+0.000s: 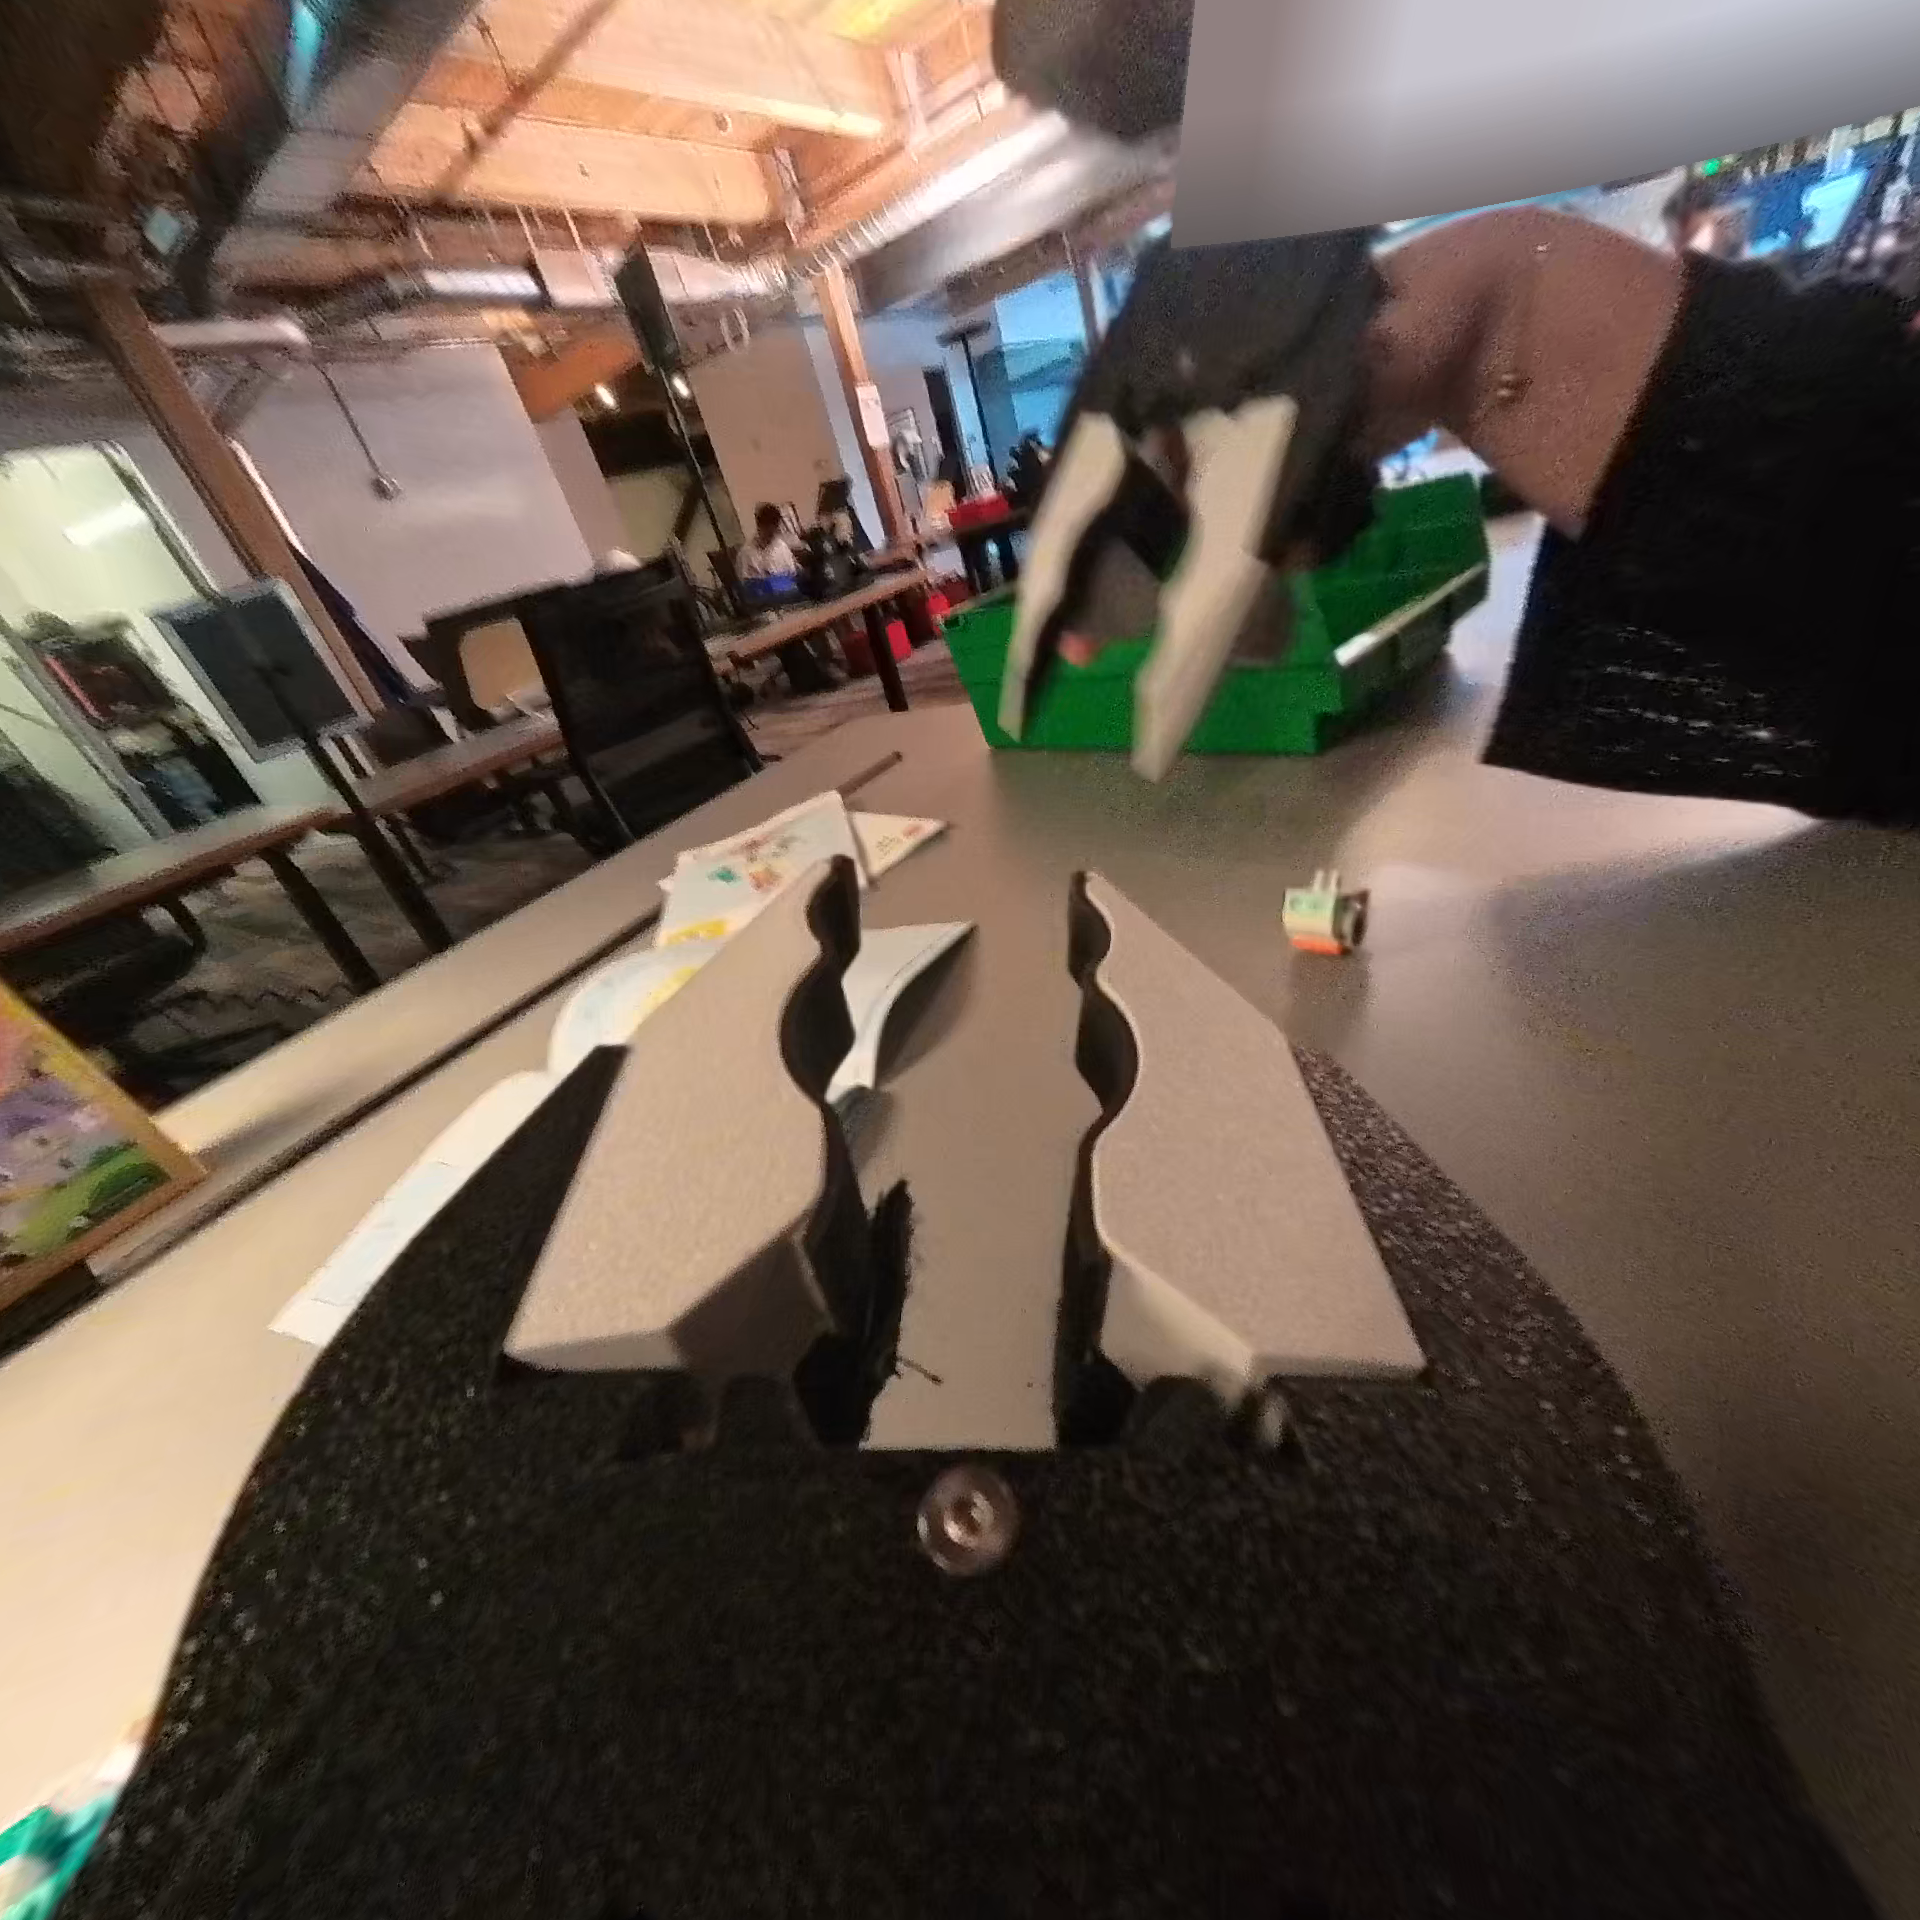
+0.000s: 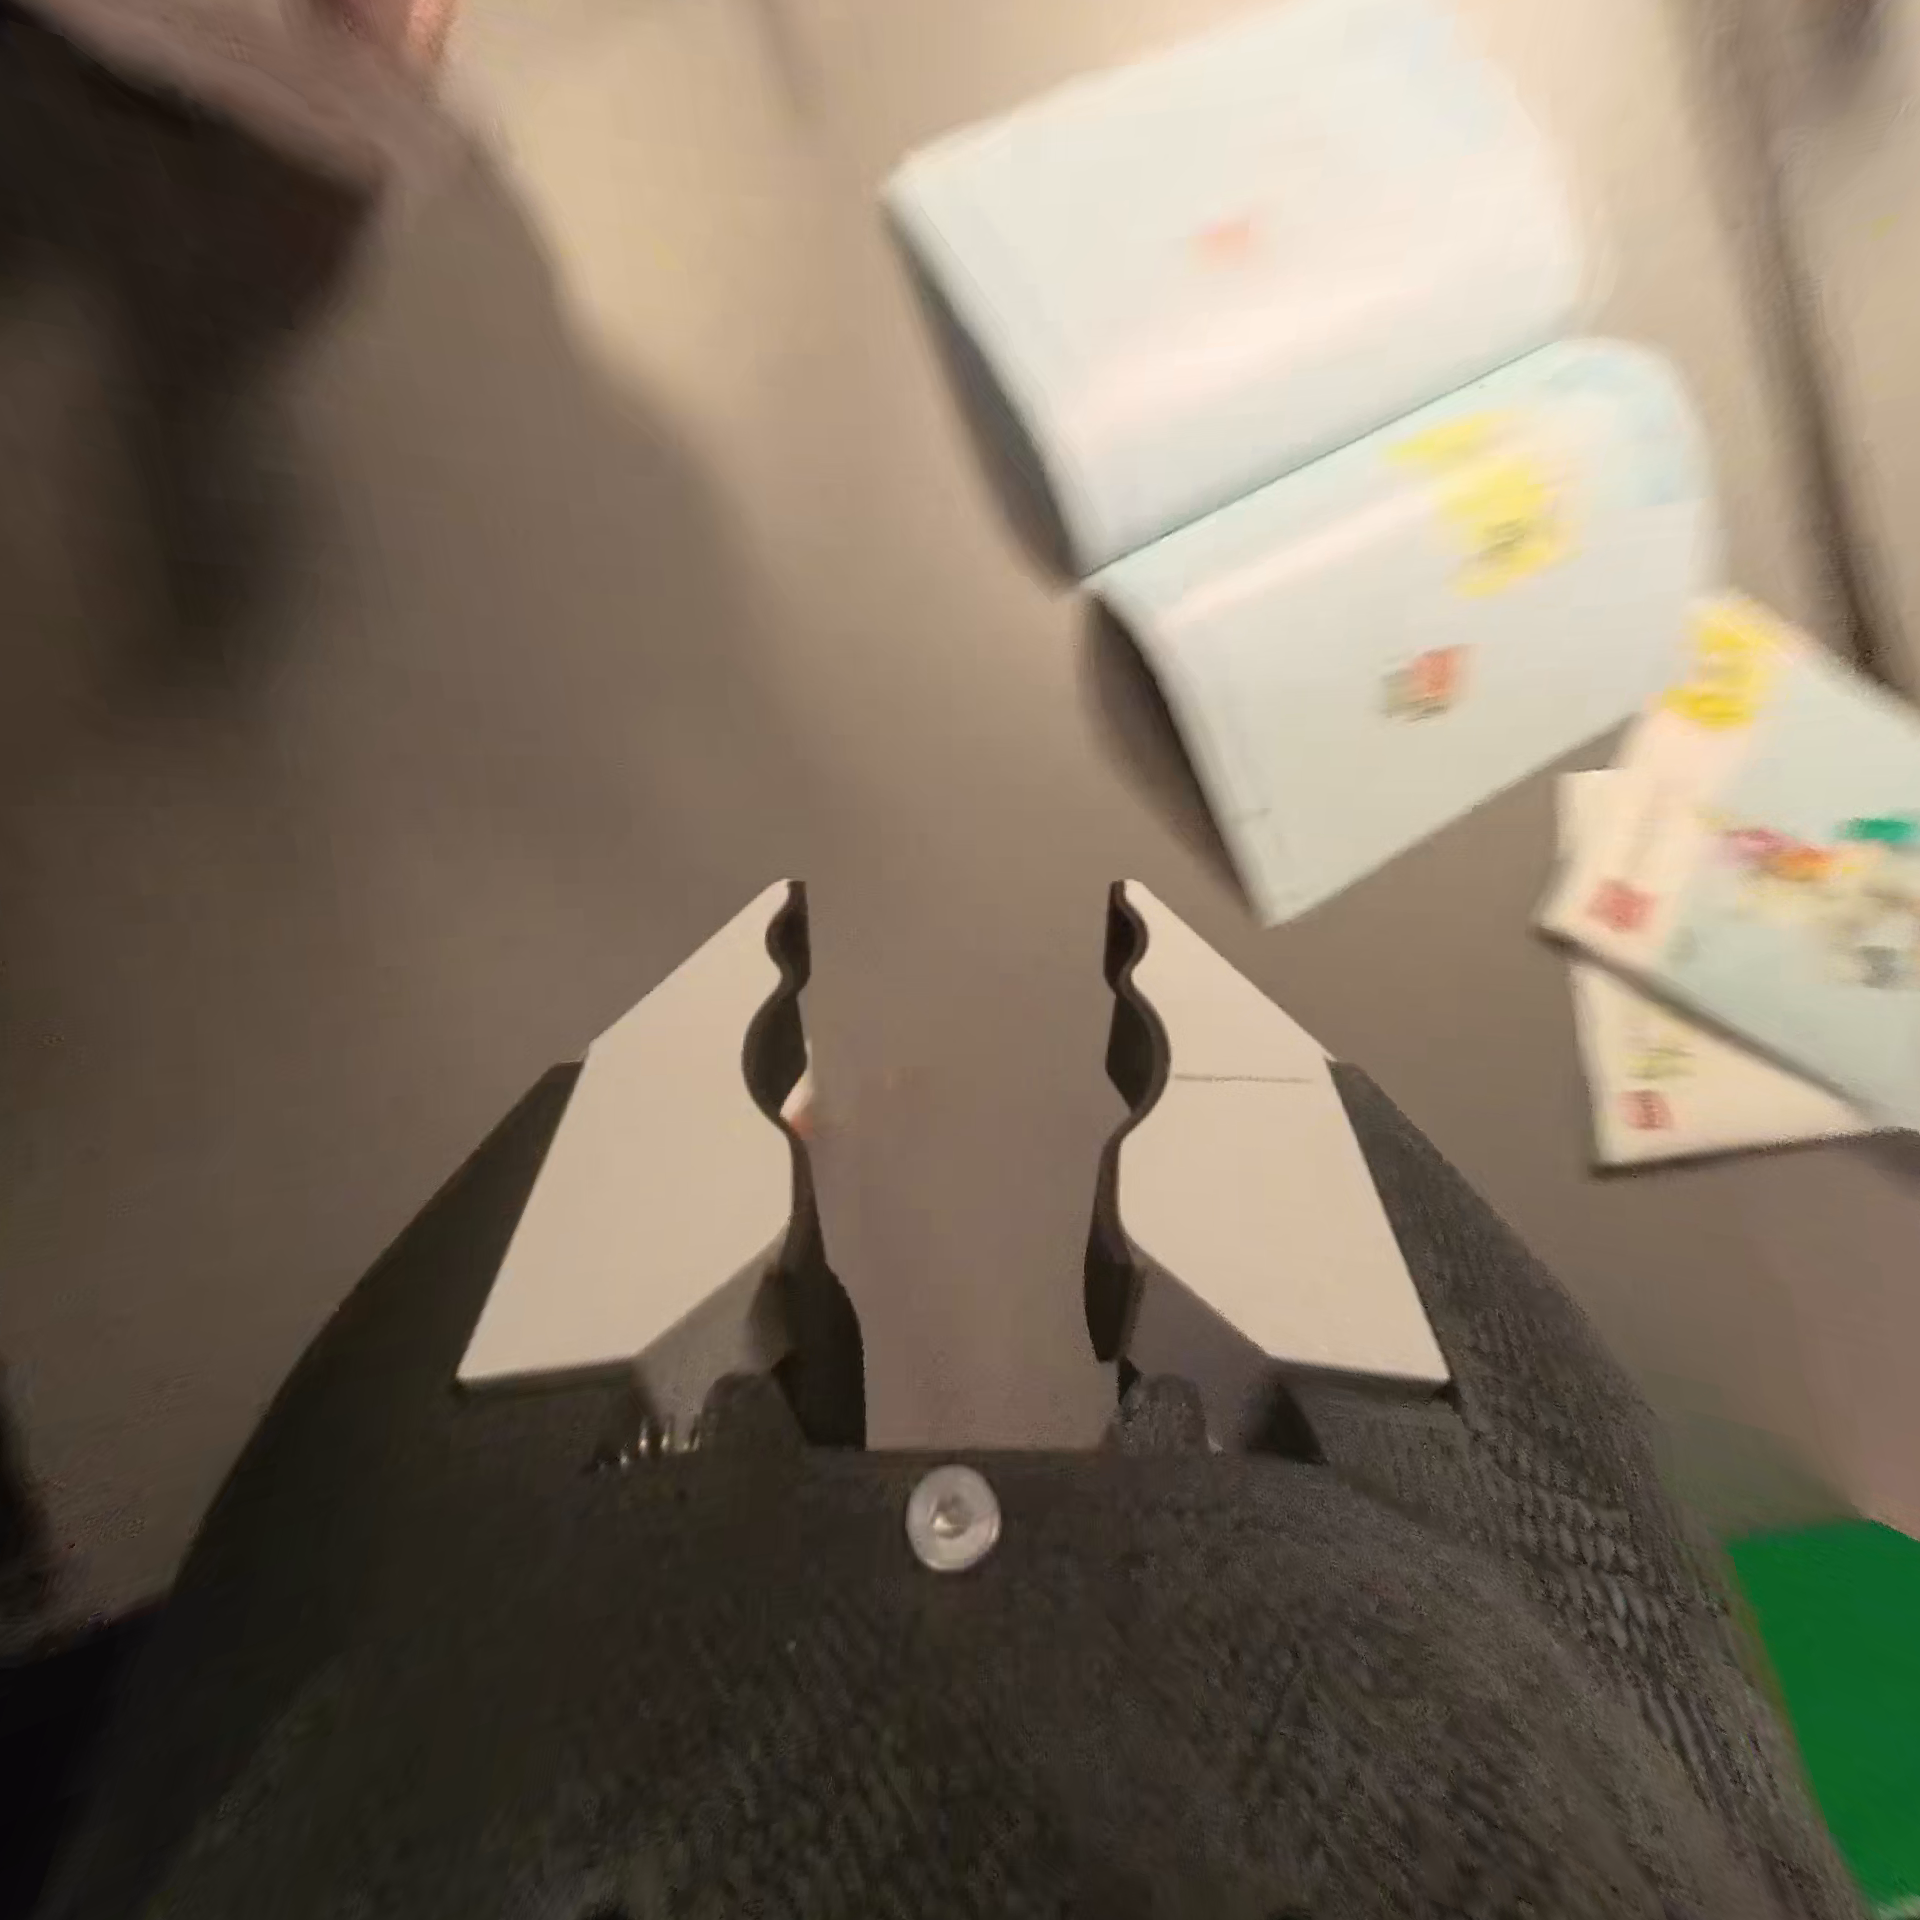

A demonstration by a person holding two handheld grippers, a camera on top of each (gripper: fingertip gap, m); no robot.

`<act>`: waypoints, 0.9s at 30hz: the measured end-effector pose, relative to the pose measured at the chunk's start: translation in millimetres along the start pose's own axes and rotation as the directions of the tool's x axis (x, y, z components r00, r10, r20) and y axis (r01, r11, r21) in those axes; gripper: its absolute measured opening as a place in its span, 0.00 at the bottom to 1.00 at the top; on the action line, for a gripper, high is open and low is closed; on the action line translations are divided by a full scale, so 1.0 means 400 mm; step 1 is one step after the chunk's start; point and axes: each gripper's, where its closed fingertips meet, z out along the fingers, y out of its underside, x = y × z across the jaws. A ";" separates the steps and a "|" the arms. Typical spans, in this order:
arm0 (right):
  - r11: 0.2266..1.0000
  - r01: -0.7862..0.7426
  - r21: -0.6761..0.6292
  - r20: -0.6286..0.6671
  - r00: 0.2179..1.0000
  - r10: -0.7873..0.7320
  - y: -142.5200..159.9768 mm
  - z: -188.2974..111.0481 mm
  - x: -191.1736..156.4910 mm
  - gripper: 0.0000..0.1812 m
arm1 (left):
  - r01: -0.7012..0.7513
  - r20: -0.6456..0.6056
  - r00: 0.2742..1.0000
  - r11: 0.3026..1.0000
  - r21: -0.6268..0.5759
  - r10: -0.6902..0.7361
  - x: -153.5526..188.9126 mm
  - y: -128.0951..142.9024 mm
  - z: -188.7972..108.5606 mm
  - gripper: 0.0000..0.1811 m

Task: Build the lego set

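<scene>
Lego assembly (image 1: 1325, 918), a small cluster of pale green, white, orange and black bricks, sits alone on the grey table (image 1: 1558, 1143), ahead and to the right of the left gripper (image 1: 966, 883) and below the right gripper (image 1: 1086, 727), touched by neither. The left gripper hangs low over the table with its jaws apart and nothing between them. The right gripper, held in a hand (image 1: 1496, 353) above the table, also has its jaws spread; a small reddish-pink bit shows against the inner face of one finger in both views, possibly a brick, but blur makes it unclear whether it is held or merely sticking there. Beyond the right gripper stand green parts bins (image 1: 1351, 644). Ahead and left of the left gripper lie an open instruction booklet (image 2: 1351, 540) and further loose booklets (image 2: 1766, 914), which the right wrist view shows ahead and to its right, heavily smeared. Judging by the tiny size of the assembly, the build looks to be at an early stage: only a few bricks are joined, and most of the picking from the bins and pressing on remains.
</scene>
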 end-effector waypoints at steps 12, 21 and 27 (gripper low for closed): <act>0.795 0.261 0.547 -0.772 0.523 0.360 0.023 -0.082 0.405 0.16 | -0.155 -0.142 0.985 0.854 -0.497 0.096 -0.040 0.184 0.335 0.21; 0.812 0.342 0.472 -0.825 0.496 0.271 0.035 -0.045 0.396 0.13 | -0.244 -0.332 0.943 0.724 -0.645 0.022 -0.035 0.310 0.419 0.22; 0.861 0.207 0.465 -0.815 0.479 0.325 0.075 -0.032 0.427 0.13 | -0.249 -0.332 0.942 0.745 -0.618 0.040 -0.039 0.320 0.438 0.07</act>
